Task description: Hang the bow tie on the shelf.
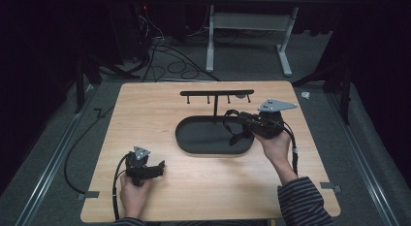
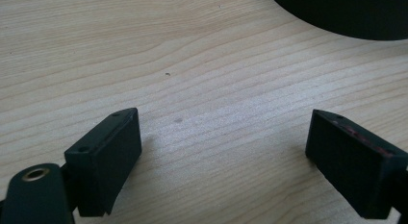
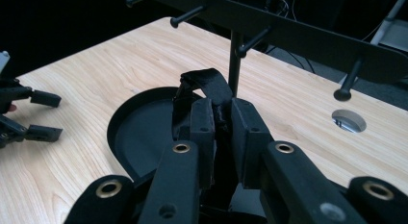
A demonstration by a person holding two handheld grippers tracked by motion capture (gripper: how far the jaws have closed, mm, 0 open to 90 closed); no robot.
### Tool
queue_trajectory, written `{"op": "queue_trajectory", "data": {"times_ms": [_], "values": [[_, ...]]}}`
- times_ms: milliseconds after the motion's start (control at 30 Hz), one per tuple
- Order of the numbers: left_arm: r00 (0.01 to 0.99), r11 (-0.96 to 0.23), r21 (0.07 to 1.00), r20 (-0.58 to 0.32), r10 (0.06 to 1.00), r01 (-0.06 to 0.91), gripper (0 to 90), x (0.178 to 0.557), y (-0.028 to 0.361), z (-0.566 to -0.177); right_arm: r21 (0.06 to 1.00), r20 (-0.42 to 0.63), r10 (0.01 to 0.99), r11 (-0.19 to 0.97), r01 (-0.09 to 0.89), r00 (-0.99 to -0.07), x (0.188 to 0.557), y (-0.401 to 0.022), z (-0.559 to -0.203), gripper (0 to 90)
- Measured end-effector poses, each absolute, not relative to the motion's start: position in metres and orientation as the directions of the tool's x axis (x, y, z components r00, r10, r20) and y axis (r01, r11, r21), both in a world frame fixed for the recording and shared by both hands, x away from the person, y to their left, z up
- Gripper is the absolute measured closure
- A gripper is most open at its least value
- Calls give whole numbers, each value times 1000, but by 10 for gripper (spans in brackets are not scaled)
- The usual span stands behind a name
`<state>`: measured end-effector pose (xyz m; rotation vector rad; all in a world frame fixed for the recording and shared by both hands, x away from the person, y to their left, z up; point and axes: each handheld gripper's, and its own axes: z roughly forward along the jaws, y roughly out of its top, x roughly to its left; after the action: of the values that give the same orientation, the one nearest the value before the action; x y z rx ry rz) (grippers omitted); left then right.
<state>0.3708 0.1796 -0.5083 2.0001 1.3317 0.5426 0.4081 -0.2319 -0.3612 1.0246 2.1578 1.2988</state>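
Observation:
A black strap [image 3: 207, 84] is pinched between the jaws of my right gripper [image 3: 222, 113], which is shut on it. The strap's loop rises past the fingertips. In the high view the right gripper [image 1: 237, 120] holds the strap [image 1: 236, 135] over the right part of a black oval tray [image 1: 194, 136]. A black rack with several pegs [image 1: 216, 93] stands on a thin post at the tray's back edge. My left gripper [image 1: 157, 169] rests low at the table's front left. Its jaws are wide open on bare wood in the left gripper view [image 2: 223, 147].
The wooden table [image 1: 145, 109] ends near the person's forearms at the front. A round hole [image 3: 349, 120] lies in the tabletop behind the rack. Cables trail from both grippers. Dark floor, cables and a table frame [image 1: 286, 46] lie beyond the far edge.

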Motion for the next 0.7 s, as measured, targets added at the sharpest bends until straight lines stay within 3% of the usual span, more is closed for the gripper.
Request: {"op": "queue_trajectory", "data": {"times_ms": [700], "values": [[393, -258, 722, -22, 919, 642, 128, 371, 180, -508, 886, 42, 773, 264, 381, -633, 430, -223, -349, 818]]}}
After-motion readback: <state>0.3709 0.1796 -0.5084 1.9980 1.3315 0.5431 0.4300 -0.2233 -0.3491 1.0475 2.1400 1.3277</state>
